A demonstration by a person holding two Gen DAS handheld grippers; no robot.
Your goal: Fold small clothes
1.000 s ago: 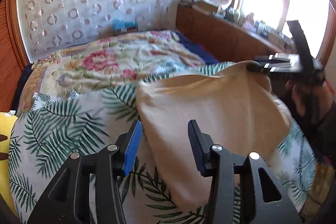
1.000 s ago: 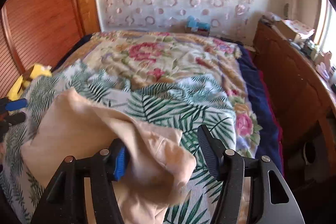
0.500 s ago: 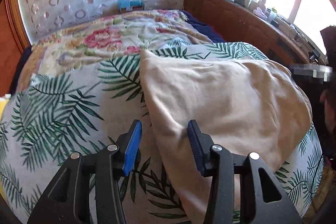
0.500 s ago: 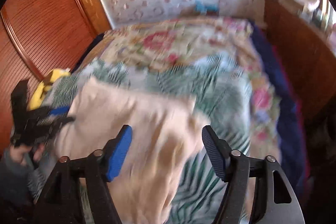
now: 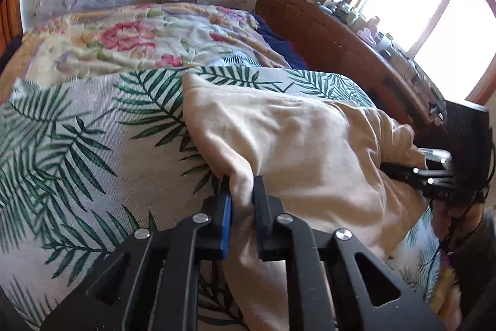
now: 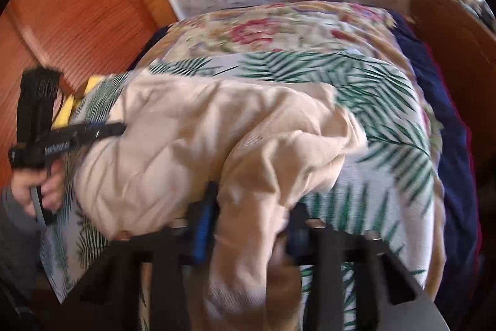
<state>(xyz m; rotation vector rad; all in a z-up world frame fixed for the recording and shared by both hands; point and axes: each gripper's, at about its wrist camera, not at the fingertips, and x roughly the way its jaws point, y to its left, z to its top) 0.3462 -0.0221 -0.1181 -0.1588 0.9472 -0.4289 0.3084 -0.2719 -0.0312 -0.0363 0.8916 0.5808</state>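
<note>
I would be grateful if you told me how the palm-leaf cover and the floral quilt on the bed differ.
The palm-leaf cover is pale with green fronds; the floral quilt is cream and yellow with pink roses. The palm-leaf cover lies nearer the cameras, the floral quilt farther back toward the wall. The beige garment rests on the palm-leaf cover, not on the floral quilt. Both are patterned and spread across the bed.

- Beige garment (image 5: 297, 145): soft matt cloth, faintly fuzzy, creased.
- Palm-leaf sheet (image 5: 77, 145) under the garment: coarse woven cloth, matt (weave grain shows).
- Floral quilt (image 5: 130, 36) beyond the sheet: puckered, quilted cloth.
- Left gripper (image 5: 241, 200): matt black plastic, shiny metal screw heads, one blue pad.
- Wardrobe (image 6: 77, 5) left of the sheet: ribbed, reddish, satin-finished wood.
</note>
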